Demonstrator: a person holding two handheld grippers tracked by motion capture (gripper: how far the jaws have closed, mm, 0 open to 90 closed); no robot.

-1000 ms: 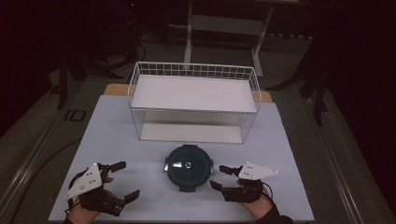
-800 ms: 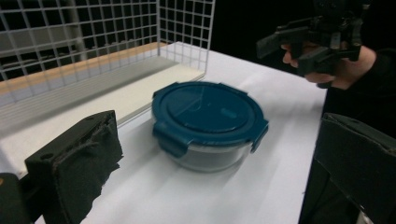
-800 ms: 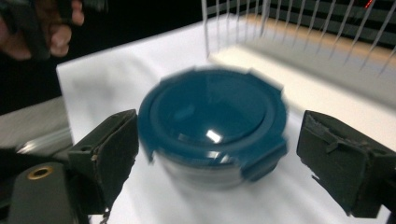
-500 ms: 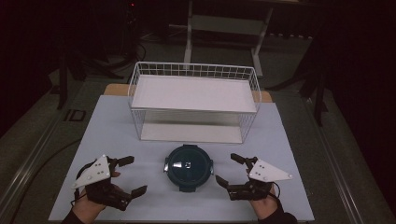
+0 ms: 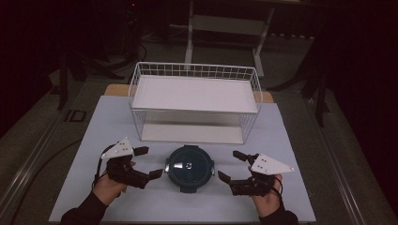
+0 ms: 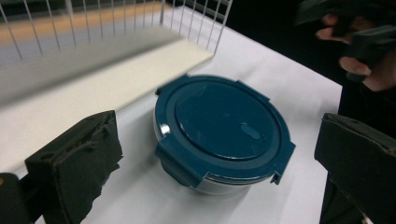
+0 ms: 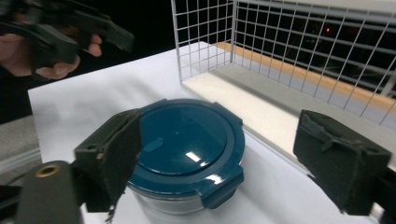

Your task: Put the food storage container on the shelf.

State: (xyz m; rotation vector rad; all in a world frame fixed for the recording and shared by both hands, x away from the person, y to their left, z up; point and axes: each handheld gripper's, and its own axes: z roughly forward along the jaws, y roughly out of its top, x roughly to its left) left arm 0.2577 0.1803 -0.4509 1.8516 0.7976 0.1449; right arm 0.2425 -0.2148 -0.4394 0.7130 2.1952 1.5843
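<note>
I see round container, blue lid [image 5: 189, 167], on white surface [image 5: 300, 140], centred just in front of wire basket [image 5: 195, 101]. I read left gripper [image 5: 146, 162] left of container, fingers wide apart, holding nothing. Right gripper [image 5: 231, 165] right of container, fingers likewise spread, empty. Both clear of lid.

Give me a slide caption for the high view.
Two open tongs, left and right, flank a blue-lidded container in front of a white wire basket.
</note>
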